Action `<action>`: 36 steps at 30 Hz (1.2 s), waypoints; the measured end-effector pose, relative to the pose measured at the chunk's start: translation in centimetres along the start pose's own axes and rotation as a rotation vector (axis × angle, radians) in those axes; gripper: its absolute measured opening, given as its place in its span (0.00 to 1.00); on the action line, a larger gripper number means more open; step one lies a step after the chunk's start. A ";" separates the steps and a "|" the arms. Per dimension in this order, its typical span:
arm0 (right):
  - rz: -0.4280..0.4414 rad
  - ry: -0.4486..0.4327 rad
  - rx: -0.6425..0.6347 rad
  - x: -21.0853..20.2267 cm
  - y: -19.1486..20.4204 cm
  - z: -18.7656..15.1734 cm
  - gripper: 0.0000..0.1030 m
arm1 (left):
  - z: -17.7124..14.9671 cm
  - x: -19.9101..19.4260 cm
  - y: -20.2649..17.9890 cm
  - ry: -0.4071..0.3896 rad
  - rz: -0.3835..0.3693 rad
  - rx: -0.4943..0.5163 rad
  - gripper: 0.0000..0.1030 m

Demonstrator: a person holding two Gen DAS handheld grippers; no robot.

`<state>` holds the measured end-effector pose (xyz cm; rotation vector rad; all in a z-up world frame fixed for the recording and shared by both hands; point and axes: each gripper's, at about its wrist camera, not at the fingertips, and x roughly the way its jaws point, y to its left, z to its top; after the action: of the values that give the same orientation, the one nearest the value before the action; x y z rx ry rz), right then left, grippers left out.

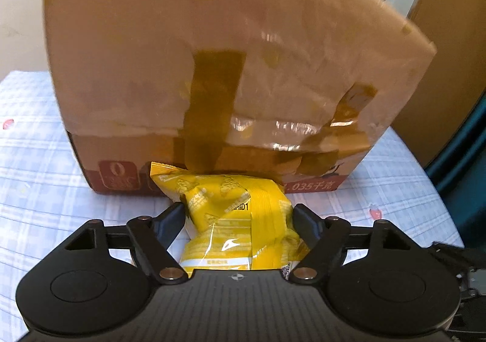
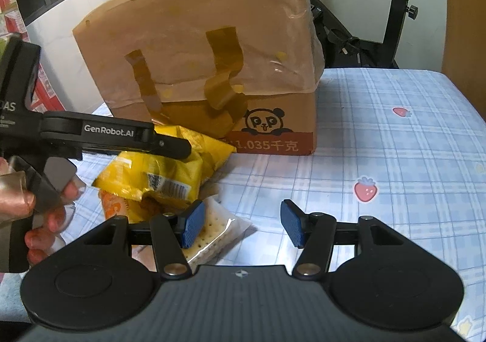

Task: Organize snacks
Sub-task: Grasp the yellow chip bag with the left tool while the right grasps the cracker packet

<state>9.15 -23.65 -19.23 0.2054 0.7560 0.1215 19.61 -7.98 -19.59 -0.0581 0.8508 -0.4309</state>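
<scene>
Left wrist view: left gripper [image 1: 238,214] clamped on the yellow snack packet [image 1: 240,220], a finger pressing in from either side, packet crumpled at the pinch.
Packet's place: raised in front of the cardboard box [image 1: 212,68], top corner right up against the box's red lower band; touching or not, cannot tell.
Box: standing on the checked tablecloth [image 1: 45,159], upper part wrapped in taped plastic film, brown tape strips down the front.
Right wrist view: right gripper [image 2: 241,226] wide apart, nothing between the blue pads [image 2: 193,225], low over the cloth near its front edge.
Cracker packet [image 2: 212,232]: clear wrap, flat on the cloth, partly behind the left-hand pad.
Orange packet [image 2: 114,205]: lying beneath the yellow one, mostly hidden.
Hand [image 2: 39,205]: fingers wrapped round the left tool's handle at the view's left edge.
Box again: toward the cloth's far edge, panda print and red band facing this way.
</scene>
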 end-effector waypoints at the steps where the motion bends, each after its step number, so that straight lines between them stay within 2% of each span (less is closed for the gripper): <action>1: 0.008 0.005 0.002 0.0 0.1 0.0 0.57 | 0.1 -0.7 0.1 -0.010 -0.005 -0.002 0.77; 7: 0.046 0.045 0.002 0.7 1.5 -0.3 0.57 | -0.2 -4.8 0.9 -0.083 0.012 -0.006 0.77; 12: -0.016 0.112 0.043 1.7 2.4 -0.5 0.60 | -1.1 -8.8 3.2 -0.152 0.050 -0.077 0.77; 14: 0.001 0.145 0.062 1.9 2.6 -0.8 0.61 | -1.7 -10.0 4.2 -0.176 0.057 -0.115 0.77; 18: 0.036 0.178 0.068 2.6 3.5 -1.1 0.61 | -2.6 -11.7 5.2 -0.210 0.107 -0.123 0.77; 28: -0.002 0.179 0.022 5.1 4.7 -0.8 0.61 | -4.8 -13.8 7.5 -0.233 0.140 -0.191 0.77; 36: -0.053 0.153 -0.095 6.9 5.9 -0.3 0.58 | -5.5 -14.2 7.6 -0.243 0.147 -0.208 0.77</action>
<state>13.71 -16.65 -22.69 0.0861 0.9056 0.1237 9.96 5.17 -14.71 -0.2345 0.6522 -0.1914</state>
